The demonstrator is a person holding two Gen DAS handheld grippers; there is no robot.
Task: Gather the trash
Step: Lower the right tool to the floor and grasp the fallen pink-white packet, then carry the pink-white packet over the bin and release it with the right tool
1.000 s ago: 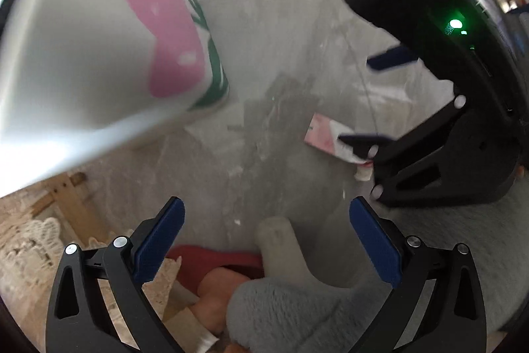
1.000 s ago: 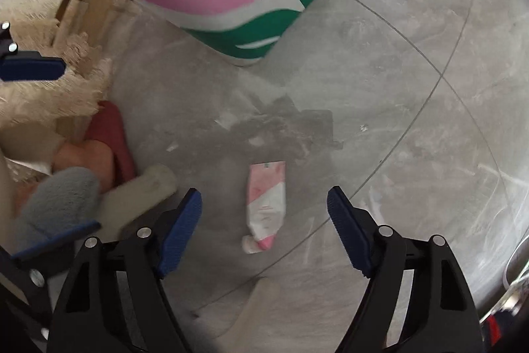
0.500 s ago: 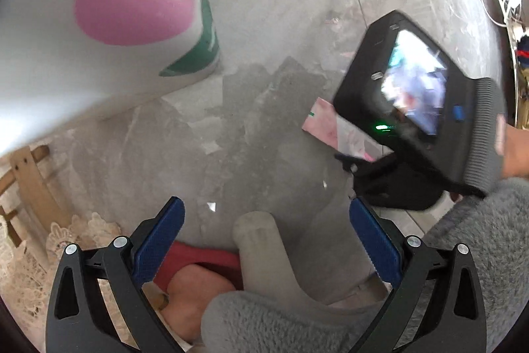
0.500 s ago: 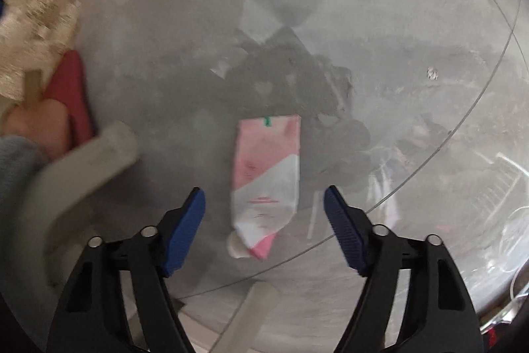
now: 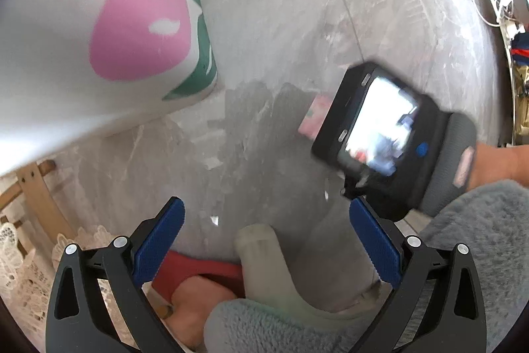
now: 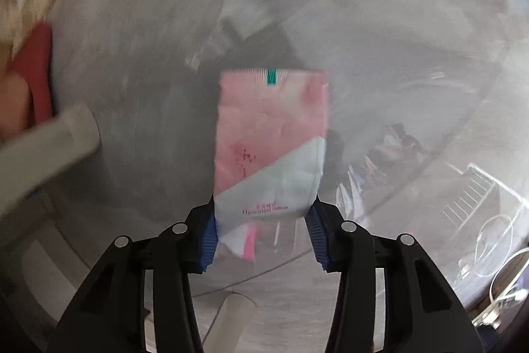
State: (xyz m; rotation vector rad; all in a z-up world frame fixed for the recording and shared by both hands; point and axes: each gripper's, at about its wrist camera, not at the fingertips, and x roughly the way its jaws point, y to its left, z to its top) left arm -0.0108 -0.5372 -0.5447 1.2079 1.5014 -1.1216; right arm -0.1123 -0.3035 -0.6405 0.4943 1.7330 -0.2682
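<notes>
Wrapper (image 6: 269,134): lying flat on the floor (image 6: 380,5)
Right gripper (image 6: 261,240): jaws closing, pads pressing its near edge
Risk: thin film buckling and slipping free
Left gripper (image 5: 266,248): open, empty

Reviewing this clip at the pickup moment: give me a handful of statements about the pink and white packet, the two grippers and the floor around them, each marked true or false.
1. The pink and white packet lies on a grey floor. True.
2. The right gripper has the packet's near end between its closing jaws. True.
3. The left gripper is shut on the packet. False: its jaws stand wide apart with nothing between them.
4. The packet carries a small green mark at its far edge. True.
5. The big white container with the pink shape lies between the right gripper's fingers. False: it is beside the left gripper's view, off to the upper left.
</notes>
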